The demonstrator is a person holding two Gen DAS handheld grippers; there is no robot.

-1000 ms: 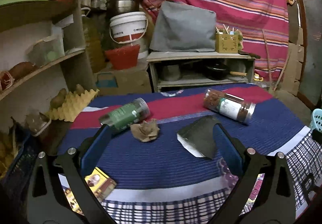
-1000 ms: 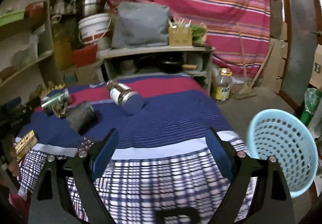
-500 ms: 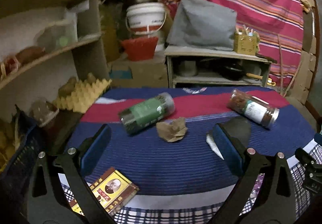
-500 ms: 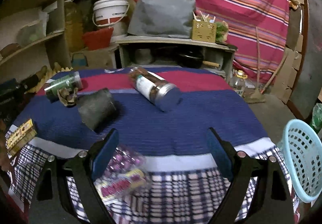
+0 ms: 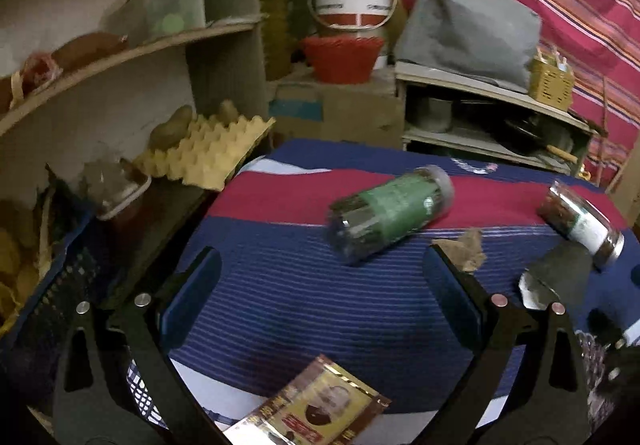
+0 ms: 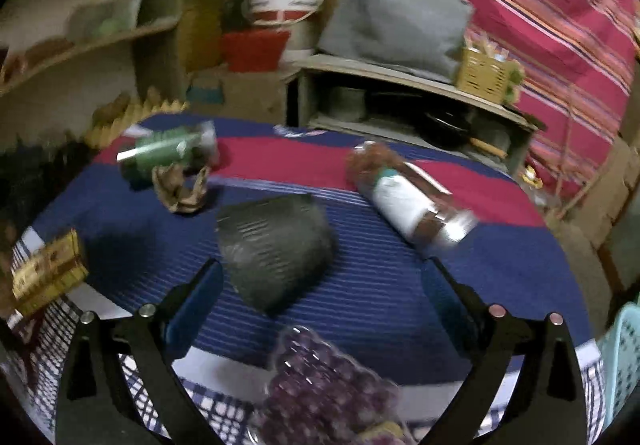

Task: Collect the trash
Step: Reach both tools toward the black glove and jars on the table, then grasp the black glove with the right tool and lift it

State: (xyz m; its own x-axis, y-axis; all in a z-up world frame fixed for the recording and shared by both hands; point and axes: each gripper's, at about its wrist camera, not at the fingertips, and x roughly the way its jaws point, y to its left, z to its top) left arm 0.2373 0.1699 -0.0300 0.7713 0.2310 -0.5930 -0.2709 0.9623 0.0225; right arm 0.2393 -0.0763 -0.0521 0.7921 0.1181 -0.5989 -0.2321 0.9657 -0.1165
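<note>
Black right gripper (image 6: pixel 320 293) angled down, jaws spread

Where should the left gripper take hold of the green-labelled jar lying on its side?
Grip the green-labelled jar across its labelled middle, coming from above with the fingers straddling its width. It lies on its side, so the round body could roll; the crumpled brown paper sits beside it.

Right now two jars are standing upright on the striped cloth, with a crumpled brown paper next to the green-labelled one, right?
Not quite: both jars lie on their sides. The left wrist view shows the green-labelled jar and the white-labelled jar tipped over on the striped cloth. The crumpled brown paper does sit next to the green-labelled one.
</note>
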